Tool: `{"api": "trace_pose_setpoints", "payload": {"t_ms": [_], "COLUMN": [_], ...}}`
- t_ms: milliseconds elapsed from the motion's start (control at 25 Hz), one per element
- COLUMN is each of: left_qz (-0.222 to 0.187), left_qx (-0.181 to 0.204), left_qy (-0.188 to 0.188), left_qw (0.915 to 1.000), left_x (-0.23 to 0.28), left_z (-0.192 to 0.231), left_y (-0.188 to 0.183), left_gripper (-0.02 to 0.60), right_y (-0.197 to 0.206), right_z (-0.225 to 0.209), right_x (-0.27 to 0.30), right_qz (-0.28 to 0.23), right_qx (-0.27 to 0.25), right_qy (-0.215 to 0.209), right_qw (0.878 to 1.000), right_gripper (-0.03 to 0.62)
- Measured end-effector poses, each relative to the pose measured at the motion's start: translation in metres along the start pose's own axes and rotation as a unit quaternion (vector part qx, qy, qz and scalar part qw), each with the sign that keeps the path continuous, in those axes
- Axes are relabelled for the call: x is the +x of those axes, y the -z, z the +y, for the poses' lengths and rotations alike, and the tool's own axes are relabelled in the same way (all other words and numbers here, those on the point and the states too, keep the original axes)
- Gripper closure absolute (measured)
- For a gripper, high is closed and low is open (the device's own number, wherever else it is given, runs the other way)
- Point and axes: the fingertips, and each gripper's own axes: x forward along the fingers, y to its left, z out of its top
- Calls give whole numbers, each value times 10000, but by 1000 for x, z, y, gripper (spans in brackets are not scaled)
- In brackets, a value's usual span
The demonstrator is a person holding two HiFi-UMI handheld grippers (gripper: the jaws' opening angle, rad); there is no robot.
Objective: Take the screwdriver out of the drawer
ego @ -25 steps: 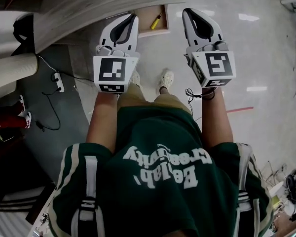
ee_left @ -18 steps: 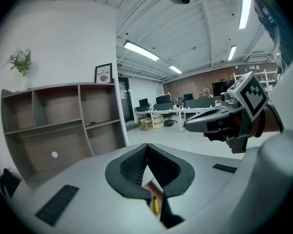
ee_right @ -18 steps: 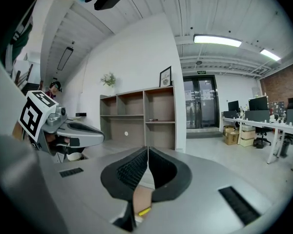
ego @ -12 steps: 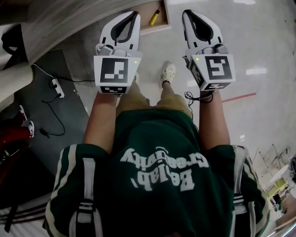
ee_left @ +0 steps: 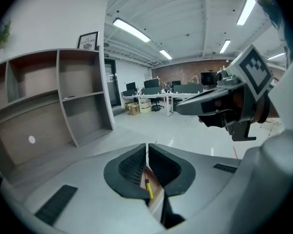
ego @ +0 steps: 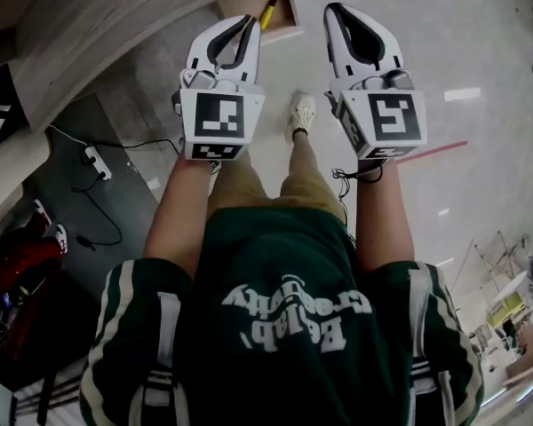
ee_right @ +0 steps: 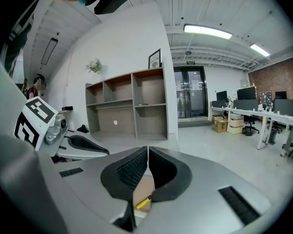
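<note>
Left gripper (ego: pixel 242 25): jaws pressed together, nothing held.
Right gripper (ego: pixel 339 14): jaws likewise closed, empty.
Screwdriver (ego: pixel 268 11): yellow handle, lying in the open drawer (ego: pixel 284 32) low by the floor, ahead of and below both grippers and well apart from them.
Change: over the last second both grippers had sunk toward the drawer, which had slid to the head view's top edge.
Meaning: approach only. Jaws would need to open before any grasp.
</note>
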Motion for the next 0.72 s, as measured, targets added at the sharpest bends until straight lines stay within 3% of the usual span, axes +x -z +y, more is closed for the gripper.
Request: {"api": "trace_pose_setpoints", "payload": {"t_ms": [400, 720], "left_qz": [515, 868], "left_qx": [-47, -106], "left_qy": [75, 58], "left_qw": [9986, 9961], "left_x": [62, 106], "left_z": [-20, -23], "left_y": [55, 100], "left_gripper": [495, 475], "right_y": [39, 64], "right_z": [-19, -33], "right_x": [22, 34], "right_qz": [130, 115], "right_qx": [128, 202], "right_qy": [89, 165], "right_qw": [9998, 9996], "right_gripper": [559, 559]}}
